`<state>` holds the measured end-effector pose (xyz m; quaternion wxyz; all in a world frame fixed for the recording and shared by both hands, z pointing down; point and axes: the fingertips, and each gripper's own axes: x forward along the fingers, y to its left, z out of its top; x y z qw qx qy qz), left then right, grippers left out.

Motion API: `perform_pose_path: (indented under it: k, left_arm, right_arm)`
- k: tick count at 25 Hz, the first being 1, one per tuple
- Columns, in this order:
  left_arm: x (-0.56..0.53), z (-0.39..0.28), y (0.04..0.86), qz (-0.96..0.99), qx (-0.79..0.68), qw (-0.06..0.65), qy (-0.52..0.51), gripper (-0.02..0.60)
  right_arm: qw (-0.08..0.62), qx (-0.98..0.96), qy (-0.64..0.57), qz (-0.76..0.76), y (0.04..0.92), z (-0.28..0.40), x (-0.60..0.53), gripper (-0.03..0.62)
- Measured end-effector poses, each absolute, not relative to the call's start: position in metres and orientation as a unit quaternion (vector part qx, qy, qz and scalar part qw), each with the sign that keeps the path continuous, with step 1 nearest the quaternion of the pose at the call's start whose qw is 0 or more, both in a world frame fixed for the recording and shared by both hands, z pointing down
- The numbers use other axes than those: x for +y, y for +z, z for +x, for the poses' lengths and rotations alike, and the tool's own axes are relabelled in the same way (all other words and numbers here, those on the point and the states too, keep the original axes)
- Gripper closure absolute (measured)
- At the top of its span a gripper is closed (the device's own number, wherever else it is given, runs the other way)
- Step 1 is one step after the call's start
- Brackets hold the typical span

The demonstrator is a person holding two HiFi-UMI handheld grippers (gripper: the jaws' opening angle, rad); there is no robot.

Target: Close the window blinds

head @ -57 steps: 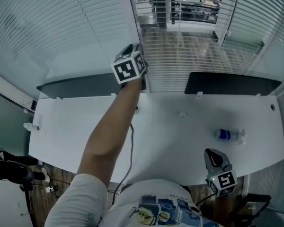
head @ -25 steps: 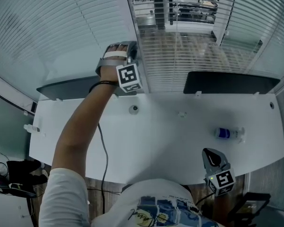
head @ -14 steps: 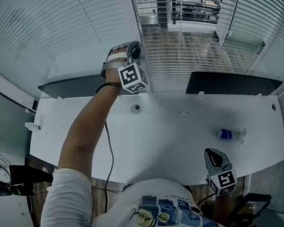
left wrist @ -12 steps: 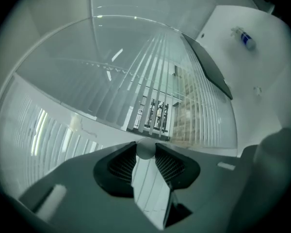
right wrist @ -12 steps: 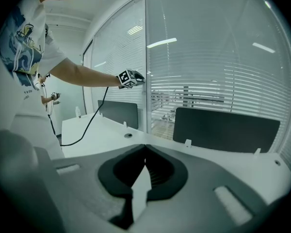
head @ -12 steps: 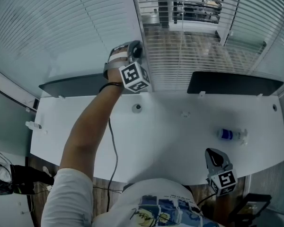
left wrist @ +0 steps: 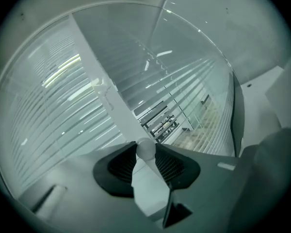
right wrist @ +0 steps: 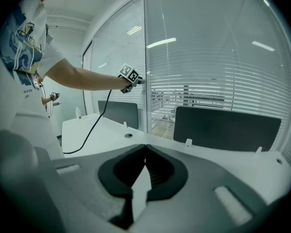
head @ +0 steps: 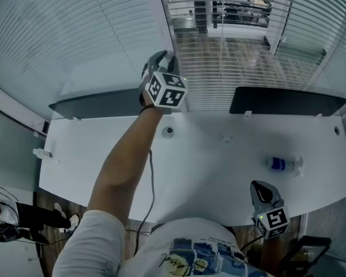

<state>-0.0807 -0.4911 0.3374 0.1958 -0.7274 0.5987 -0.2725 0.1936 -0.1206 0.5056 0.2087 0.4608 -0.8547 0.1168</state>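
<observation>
Though the left gripper (head: 162, 59) hides it from above, the blind wand (left wrist: 146, 149) shows in that gripper's own view as a pale round stub. It is pinched between jaws that have just been closing. It hangs by the white mullion (head: 162, 22) beyond the desk's (head: 207, 178) far edge, where the window blinds (head: 230, 62) of the middle pane stand with slats open, their top cut off. The right gripper (head: 260, 193) hovers near the desk's near right corner, jaws pressed together on nothing.
</observation>
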Motion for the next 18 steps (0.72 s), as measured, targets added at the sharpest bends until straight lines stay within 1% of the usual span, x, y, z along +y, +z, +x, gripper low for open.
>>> perform_pose_path:
  k: [4, 9, 15, 18]
  left_arm:
    - [-0.4944, -0.0824, 0.3360, -0.742, 0.624, 0.122, -0.213, 0.456]
    - [-0.4944, -0.0868, 0.3346, -0.758, 0.642, 0.005, -0.113, 0.457]
    - [-0.4950, -0.0884, 0.3379, -0.771, 0.623, -0.134, 0.000, 0.456]
    - [-0.4956, -0.0889, 0.3384, -0.771, 0.606, -0.193, 0.049, 0.456]
  right_arm:
    - [0.207, -0.856, 0.118, 0.459, 0.5065, 0.1964, -0.1240, 0.591]
    - [0.206, -0.855, 0.122, 0.461, 0.5082, 0.2004, -0.1240, 0.591]
    - [0.204, -0.857, 0.122, 0.456, 0.5086, 0.1997, -0.1248, 0.591]
    - [0.206, -0.858, 0.119, 0.454, 0.5077, 0.1997, -0.1261, 0.591]
